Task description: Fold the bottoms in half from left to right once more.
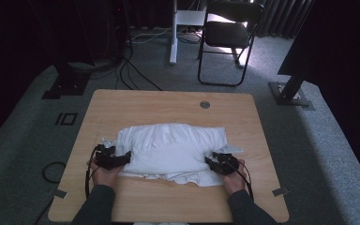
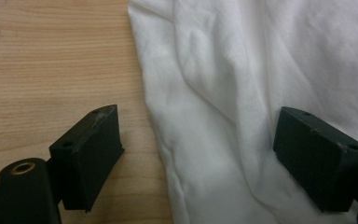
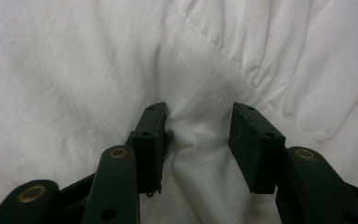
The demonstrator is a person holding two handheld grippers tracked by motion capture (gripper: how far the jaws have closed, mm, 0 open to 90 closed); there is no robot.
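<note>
A crumpled white cloth garment (image 1: 171,152) lies mid-bench on the light wooden bench (image 1: 122,105). Left tongs (image 2: 198,156) spread wide over its edge; right tongs (image 3: 196,140) pinch a fold.

White cloth (image 1: 171,150), black claws, lt wood table (image 1: 122,105).

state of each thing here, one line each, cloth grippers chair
white cloth: folded and bunched, lying flat on the wooden table
left gripper: open, jaws wide astride the cloth's edge, not pinching
right gripper: jaws part closed with a fold of cloth bunched between them
folding chair: unfolded, standing on the carpet beyond the table
</note>
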